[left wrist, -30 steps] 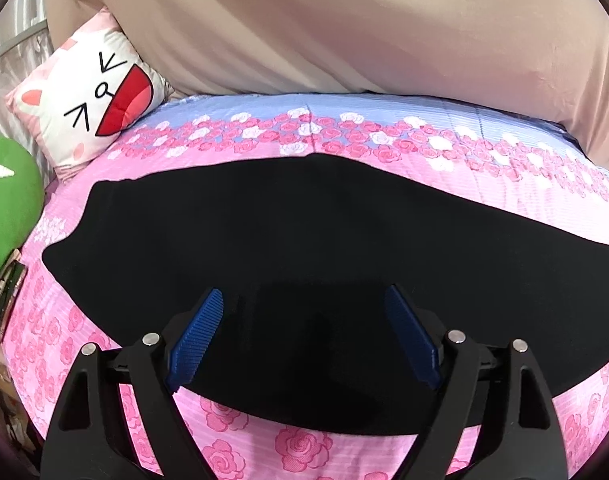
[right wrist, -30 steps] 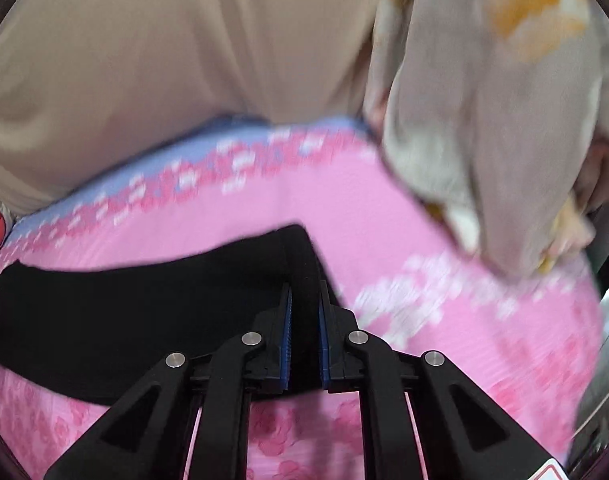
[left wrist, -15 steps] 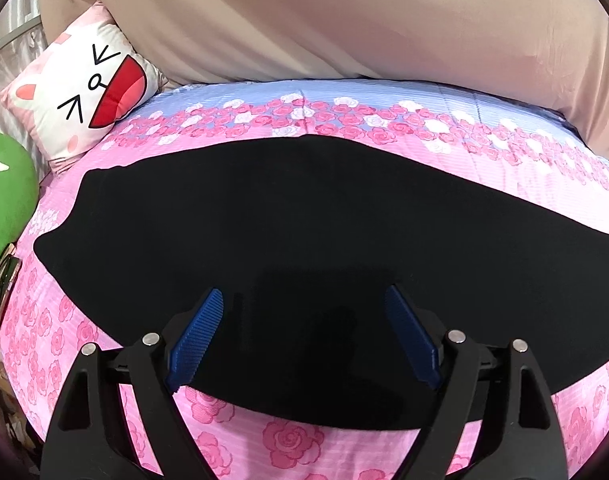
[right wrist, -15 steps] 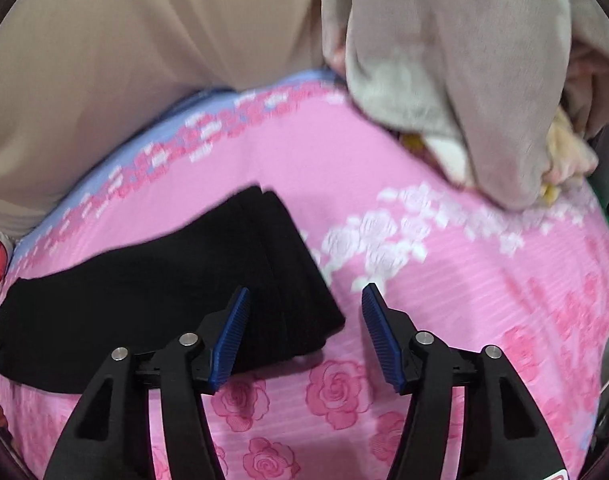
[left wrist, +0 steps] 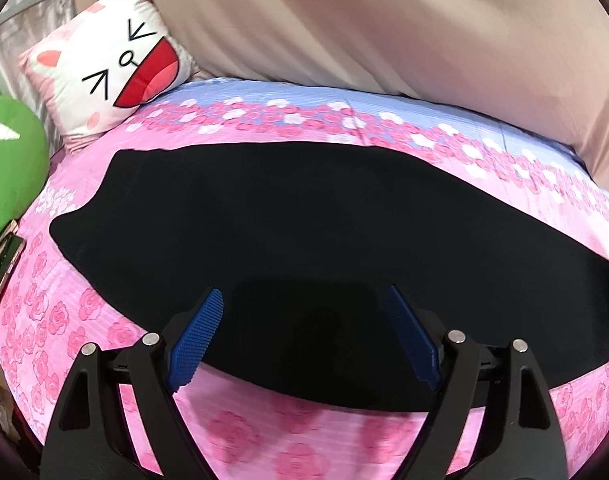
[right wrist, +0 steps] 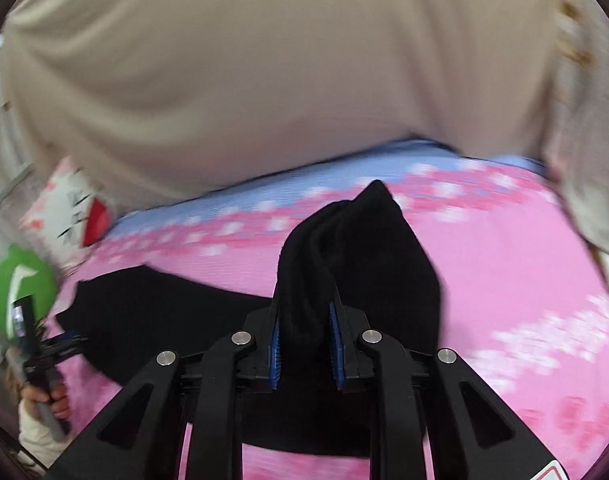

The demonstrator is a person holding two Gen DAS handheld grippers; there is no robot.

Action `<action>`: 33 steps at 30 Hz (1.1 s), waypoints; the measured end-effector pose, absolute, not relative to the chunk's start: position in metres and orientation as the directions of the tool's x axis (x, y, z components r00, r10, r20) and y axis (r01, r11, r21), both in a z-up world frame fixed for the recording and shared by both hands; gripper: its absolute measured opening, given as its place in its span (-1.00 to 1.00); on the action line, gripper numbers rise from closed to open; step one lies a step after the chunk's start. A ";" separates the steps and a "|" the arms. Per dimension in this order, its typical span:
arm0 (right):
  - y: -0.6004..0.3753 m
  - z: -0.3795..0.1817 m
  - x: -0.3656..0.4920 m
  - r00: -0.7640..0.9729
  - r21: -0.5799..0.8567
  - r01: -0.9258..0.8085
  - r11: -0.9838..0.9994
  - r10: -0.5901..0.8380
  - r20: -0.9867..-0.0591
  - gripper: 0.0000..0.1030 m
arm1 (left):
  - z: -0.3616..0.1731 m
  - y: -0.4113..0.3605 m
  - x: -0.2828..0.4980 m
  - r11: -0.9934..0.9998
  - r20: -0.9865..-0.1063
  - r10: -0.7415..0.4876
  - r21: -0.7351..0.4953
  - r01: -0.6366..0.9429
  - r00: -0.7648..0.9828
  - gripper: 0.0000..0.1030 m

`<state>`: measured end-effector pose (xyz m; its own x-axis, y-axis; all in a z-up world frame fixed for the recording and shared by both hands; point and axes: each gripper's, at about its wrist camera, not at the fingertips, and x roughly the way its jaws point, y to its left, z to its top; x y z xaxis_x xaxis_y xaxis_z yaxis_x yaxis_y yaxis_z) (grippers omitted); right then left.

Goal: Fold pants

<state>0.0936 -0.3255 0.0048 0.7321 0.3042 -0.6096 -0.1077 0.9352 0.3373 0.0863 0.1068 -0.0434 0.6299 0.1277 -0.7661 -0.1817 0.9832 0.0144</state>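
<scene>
Lying flat across the pink rose bed sheet point(left wrist: 304, 452) are the black pants point(left wrist: 304, 220), and one end of them is lifted and bunched. The right gripper point(right wrist: 304, 346) has its fingers clamped on this raised end. The left gripper point(left wrist: 304, 336) hovers above the near edge with its fingers wide apart. A cat pillow point(left wrist: 116, 60) sits at the far left

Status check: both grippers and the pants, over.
Left gripper open above pants. Right gripper shut on bunched pants end, lifted. Nothing lying on the pants.
</scene>
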 end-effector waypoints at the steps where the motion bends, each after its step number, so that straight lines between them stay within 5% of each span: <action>1: -0.287 0.006 0.103 0.711 0.333 -0.175 0.927 0.352 -0.609 -0.64 | -0.043 0.113 0.085 0.982 -0.762 0.129 0.012 -0.186 0.634 0.58; 10: -0.093 -0.078 0.137 0.456 0.274 -0.412 0.869 0.457 -0.764 -0.31 | -0.048 0.170 0.060 0.974 -0.751 0.136 -0.019 -0.227 0.646 0.61; 13: -0.107 -0.062 0.106 0.529 0.239 -0.390 0.889 0.429 -0.732 -0.23 | -0.048 0.186 0.054 0.969 -0.747 0.130 -0.044 -0.243 0.653 0.61; 15: -0.132 -0.046 0.084 0.596 0.237 -0.346 0.908 0.407 -0.692 0.04 | -0.047 0.192 0.051 0.965 -0.739 0.123 -0.066 -0.253 0.662 0.64; 27: -0.082 -0.083 0.076 0.596 -0.007 -0.480 0.877 0.320 -0.737 0.09 | -0.042 0.166 0.057 0.976 -0.736 0.043 -0.114 -0.187 0.676 0.64; 29: -0.067 -0.100 0.088 0.622 -0.118 -0.455 0.883 0.219 -0.752 0.03 | -0.040 0.168 0.057 0.978 -0.734 0.043 -0.109 -0.179 0.678 0.64; 31: -0.068 -0.099 0.092 0.635 -0.105 -0.443 0.891 0.228 -0.738 -0.71 | -0.038 0.172 0.056 0.977 -0.730 0.054 -0.102 -0.187 0.681 0.64; 33: -0.072 -0.086 0.095 0.627 -0.037 -0.421 0.906 0.261 -0.734 -0.74 | -0.035 0.179 0.057 0.974 -0.724 0.069 -0.099 -0.202 0.686 0.64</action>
